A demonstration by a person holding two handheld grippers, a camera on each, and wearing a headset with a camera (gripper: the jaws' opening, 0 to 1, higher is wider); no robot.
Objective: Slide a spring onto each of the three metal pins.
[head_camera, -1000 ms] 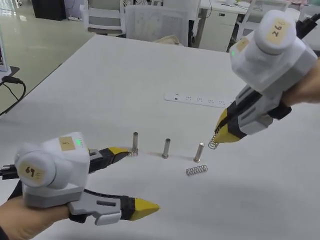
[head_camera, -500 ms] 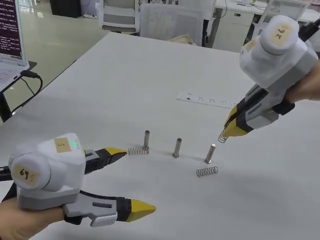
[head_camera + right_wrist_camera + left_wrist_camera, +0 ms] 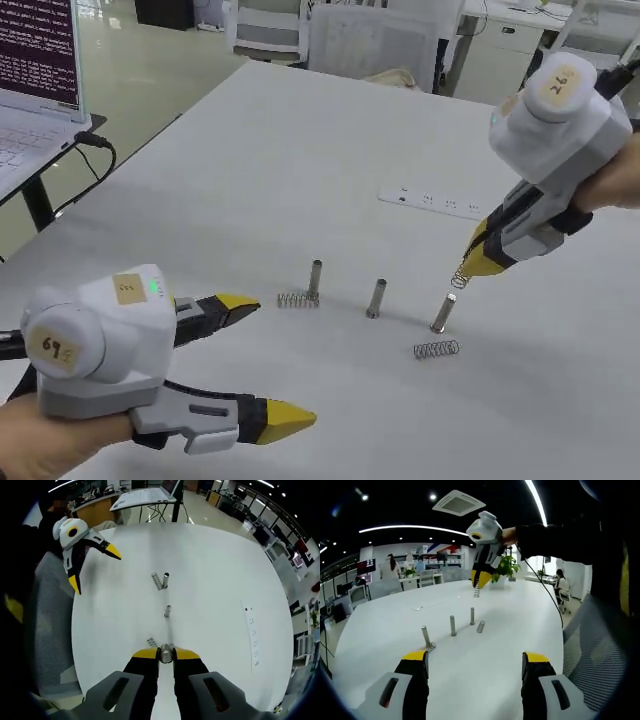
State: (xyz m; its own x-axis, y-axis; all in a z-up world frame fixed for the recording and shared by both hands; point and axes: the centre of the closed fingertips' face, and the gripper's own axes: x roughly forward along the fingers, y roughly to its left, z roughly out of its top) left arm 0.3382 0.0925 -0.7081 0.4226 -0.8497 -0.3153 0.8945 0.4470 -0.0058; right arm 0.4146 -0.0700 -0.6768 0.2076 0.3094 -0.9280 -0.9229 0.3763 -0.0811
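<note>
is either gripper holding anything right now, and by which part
The right gripper pinches a spring by its upper end, the rest hanging below the tips. The left gripper is open and holds nothing.

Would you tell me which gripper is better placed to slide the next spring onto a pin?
Right. The right gripper is shut on a spring hanging close above the head view's rightmost pin; the left gripper is open and holds nothing.
</note>
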